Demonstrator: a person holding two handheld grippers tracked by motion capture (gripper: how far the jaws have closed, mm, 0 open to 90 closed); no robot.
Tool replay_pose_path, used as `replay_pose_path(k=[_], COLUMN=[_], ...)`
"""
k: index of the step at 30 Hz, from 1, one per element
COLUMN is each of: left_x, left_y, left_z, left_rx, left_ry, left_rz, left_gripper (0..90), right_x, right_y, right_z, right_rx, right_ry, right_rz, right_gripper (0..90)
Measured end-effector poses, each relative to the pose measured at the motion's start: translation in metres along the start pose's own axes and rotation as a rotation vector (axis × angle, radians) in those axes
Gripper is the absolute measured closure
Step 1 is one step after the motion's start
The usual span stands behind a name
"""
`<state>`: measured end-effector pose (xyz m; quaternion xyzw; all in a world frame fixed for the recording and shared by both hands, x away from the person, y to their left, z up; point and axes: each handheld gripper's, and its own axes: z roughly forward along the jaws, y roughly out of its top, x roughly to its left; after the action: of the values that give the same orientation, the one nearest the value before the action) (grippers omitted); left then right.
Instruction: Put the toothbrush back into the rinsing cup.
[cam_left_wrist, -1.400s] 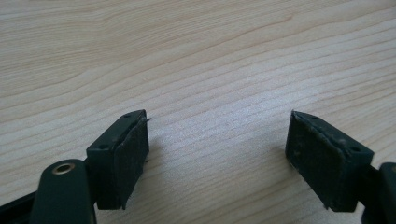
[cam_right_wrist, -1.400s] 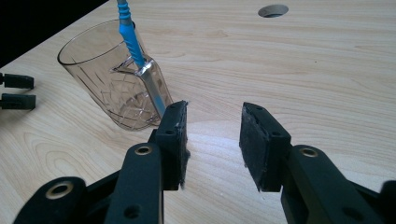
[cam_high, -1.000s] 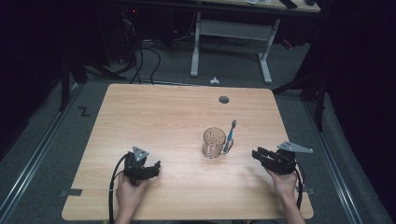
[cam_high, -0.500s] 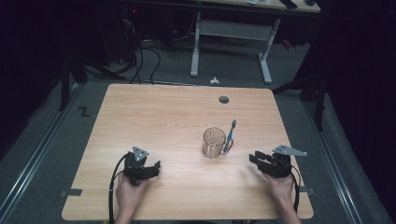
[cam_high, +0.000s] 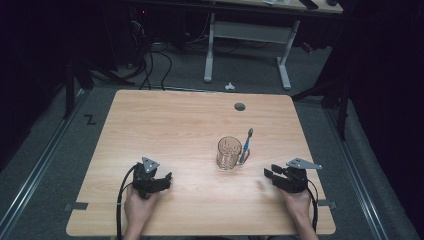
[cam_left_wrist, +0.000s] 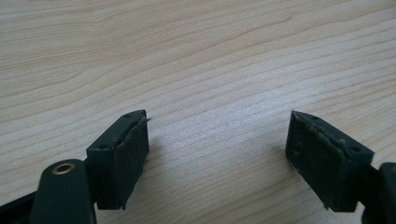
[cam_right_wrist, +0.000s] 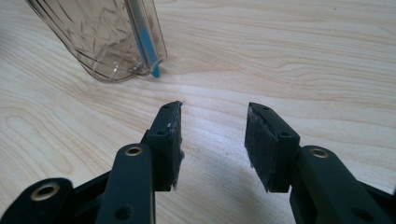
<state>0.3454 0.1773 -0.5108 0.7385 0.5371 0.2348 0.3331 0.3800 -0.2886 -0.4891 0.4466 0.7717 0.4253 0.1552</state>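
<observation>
Glass (cam_high: 229, 153) stands clear of table (cam_high: 150, 120) edges.

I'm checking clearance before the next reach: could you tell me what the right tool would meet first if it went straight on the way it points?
Probably the clear glass holding the toothbrush, slightly left of the right tool; depth is uncertain.

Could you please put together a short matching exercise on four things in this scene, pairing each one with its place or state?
Things:
1. glass cup
2. toothbrush
3. left gripper
4. round hole

Places or states:
A. leaning in the cup, head up
B. near the table's far edge
C. open and empty, at the table's near left
D. upright on the table, right of centre

Pairs: 1-D, 2-A, 3-C, 4-B
</observation>
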Motion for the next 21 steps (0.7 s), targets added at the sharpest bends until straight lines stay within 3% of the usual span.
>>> replay_pose_path(k=[21], left_x=[0.0000], left_y=[0.0000], left_z=[0.0000], left_rx=[0.000], left_ry=[0.000], left_rz=[-0.001], left_gripper=[22.0], right_x=[0.0075], right_y=[-0.0080], right_z=[0.0104], right_rx=[0.061], right_ry=[-0.066], right_rz=[-0.061], right_gripper=[51.3])
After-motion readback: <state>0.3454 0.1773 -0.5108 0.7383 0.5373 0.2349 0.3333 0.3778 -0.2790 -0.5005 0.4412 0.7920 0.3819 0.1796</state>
